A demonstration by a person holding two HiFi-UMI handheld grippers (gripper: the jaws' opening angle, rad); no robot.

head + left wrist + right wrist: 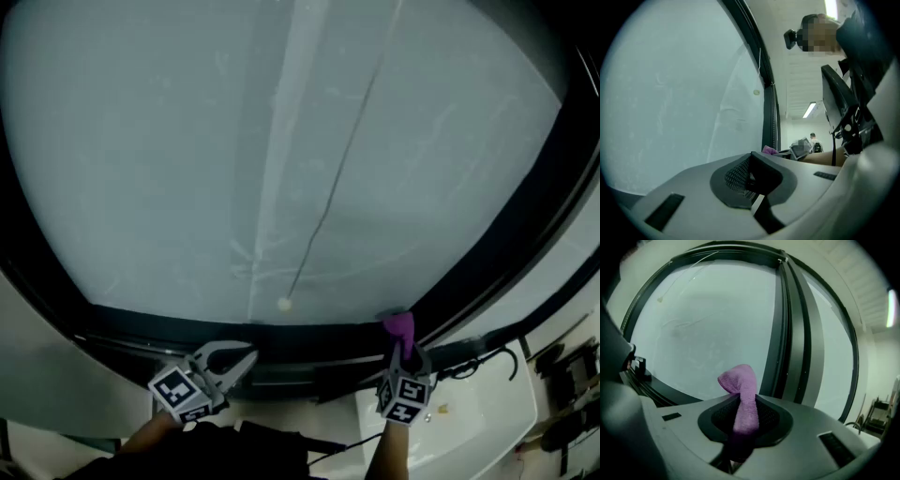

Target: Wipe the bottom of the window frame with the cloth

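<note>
Head view: right gripper (404, 354) pinching a purple cloth (398, 327). The cloth's free end stands up above the jaws, right at the dark bottom rail of the window frame (281, 339), near its right-hand end. Can't tell whether the cloth touches the rail.

Right gripper view: cloth (743, 394) clamped between the jaws as a folded roll, tip curling left. Glass and a dark upright post lie beyond.

Left gripper (239, 361) sits low by the rail, left of centre, well apart from the cloth. Left gripper view: jaws look pressed together with nothing between them.

A blind cord with a bead (284, 303) hangs just above the rail at mid-window.

Judgement: wipe looks about to start, or is at its right-hand end.

To do it well:
- Tip the gripper so the cloth's side, not only its tip, lies flat on the rail.
- Press lightly and draw along the rail toward the left in one even pass.
- Stay below the bead.
- Move the left gripper aside before the cloth reaches it.
</note>
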